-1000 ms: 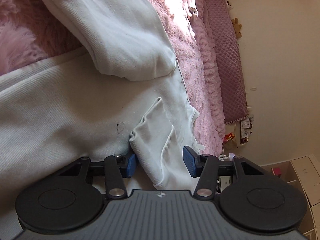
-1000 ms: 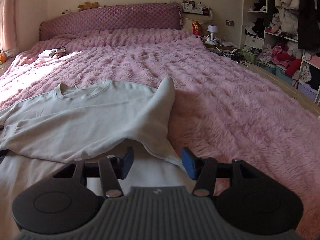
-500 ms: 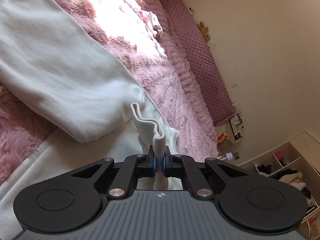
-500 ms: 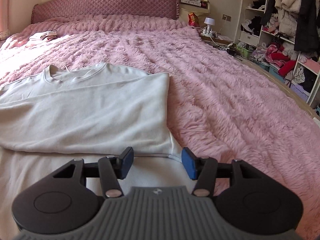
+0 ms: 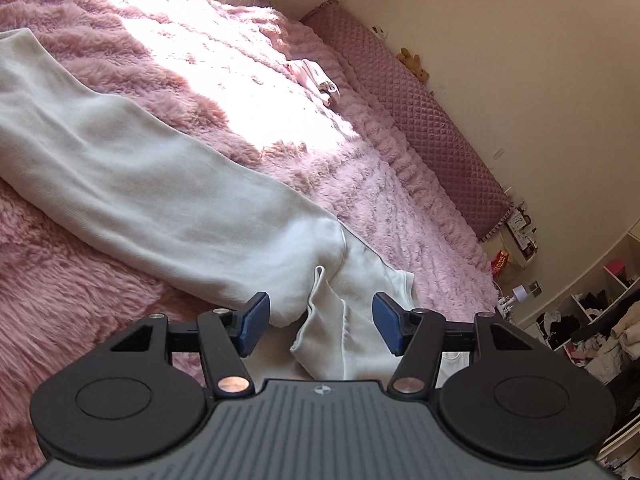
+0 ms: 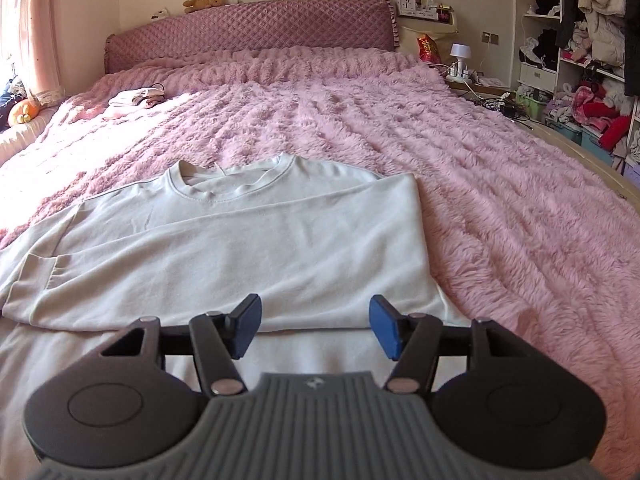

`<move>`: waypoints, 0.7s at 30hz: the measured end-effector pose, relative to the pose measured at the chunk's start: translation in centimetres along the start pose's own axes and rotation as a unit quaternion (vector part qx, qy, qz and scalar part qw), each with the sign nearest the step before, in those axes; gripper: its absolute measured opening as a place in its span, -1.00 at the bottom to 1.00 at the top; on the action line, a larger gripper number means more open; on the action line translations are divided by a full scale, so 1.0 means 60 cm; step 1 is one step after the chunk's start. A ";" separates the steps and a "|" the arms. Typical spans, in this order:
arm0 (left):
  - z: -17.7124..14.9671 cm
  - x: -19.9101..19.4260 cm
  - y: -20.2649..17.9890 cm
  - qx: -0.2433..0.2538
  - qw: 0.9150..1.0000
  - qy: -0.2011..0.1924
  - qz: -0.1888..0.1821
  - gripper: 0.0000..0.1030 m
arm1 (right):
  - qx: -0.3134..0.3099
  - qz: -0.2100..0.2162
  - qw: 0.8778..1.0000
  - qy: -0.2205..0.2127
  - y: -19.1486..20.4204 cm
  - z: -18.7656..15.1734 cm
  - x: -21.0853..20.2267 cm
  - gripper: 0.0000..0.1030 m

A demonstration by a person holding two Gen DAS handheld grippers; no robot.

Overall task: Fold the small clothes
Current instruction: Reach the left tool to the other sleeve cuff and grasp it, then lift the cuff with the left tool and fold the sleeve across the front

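A white long-sleeved sweatshirt (image 6: 248, 248) lies on the pink furry bedspread (image 6: 500, 208), neck toward the headboard, its right sleeve folded across the chest. My right gripper (image 6: 315, 330) is open and empty, low over the shirt's lower part. In the left wrist view the left sleeve (image 5: 132, 184) stretches out to the left over the bedspread (image 5: 280, 92). My left gripper (image 5: 321, 322) is open, with a bunched ribbed cuff (image 5: 326, 328) lying loose between its blue pads.
A small heap of pale clothes (image 6: 136, 97) lies near the quilted headboard (image 6: 256, 36). A nightstand with a lamp (image 6: 460, 56) and shelves full of clothes (image 6: 580, 40) stand at the right. An orange plush toy (image 6: 22, 112) sits at the left edge.
My left gripper was shut on the cuff half a second ago and has now opened, leaving it on the shirt. My right gripper drew back and the folded sleeve has settled flat.
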State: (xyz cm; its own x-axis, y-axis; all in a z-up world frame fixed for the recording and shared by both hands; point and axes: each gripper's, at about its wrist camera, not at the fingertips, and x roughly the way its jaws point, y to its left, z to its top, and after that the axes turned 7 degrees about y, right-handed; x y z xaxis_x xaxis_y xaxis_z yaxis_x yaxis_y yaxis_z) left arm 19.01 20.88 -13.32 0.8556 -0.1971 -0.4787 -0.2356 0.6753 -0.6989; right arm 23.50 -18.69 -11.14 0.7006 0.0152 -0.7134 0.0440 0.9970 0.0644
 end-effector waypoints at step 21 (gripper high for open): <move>0.089 -0.223 0.299 -0.217 0.946 -0.203 0.132 0.46 | -0.109 0.151 0.982 0.016 0.362 -0.024 -0.032 0.17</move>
State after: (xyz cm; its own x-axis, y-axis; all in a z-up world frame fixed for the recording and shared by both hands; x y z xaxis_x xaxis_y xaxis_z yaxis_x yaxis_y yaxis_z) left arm 5.82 39.45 -16.61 0.8259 0.2865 -0.4856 -0.5579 0.2900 -0.7776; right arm 22.07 3.07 -9.39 0.6346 0.3121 -0.7070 -0.3183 0.9392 0.1289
